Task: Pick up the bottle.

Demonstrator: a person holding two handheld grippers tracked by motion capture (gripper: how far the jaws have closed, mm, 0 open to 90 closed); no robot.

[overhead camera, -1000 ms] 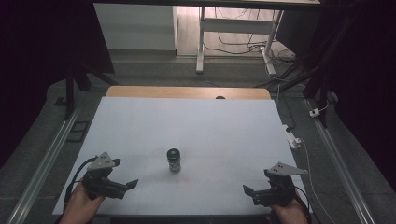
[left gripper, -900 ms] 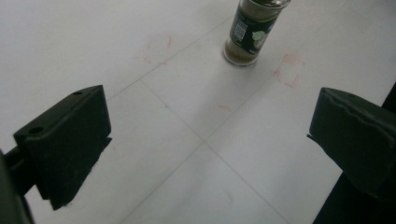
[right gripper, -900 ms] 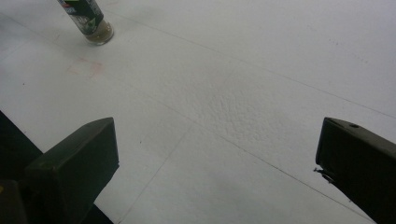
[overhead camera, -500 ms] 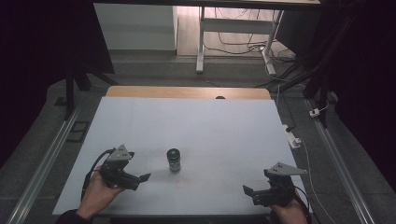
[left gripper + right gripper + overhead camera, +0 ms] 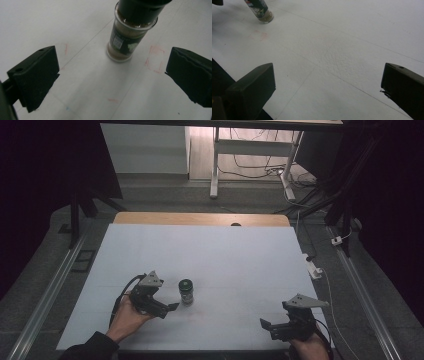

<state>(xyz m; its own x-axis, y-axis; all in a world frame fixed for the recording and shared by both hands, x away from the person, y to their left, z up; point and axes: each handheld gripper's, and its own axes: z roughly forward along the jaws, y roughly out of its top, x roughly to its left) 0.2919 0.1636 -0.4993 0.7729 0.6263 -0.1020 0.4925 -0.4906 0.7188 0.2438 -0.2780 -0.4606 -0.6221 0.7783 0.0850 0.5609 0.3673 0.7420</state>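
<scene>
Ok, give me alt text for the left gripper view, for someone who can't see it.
A spice jar with a dark cap stands upright on the white table, just ahead of the open left gripper, whose two black jaws sit wide apart. Faint red marks show on the table near the jar.

The left gripper (image 5: 170, 307) sits low over the table's near left part, held by the left hand (image 5: 129, 314), whose forearm and dark sleeve come in from the bottom edge. Its jaws stand wide apart, pointing toward the middle and gripping nothing; a black cable loops off its back. The right gripper (image 5: 266, 326) rests near the front right corner in the right hand (image 5: 309, 346), jaws also spread wide and empty, pointing left, with a grey three-cornered plate on top.
</scene>
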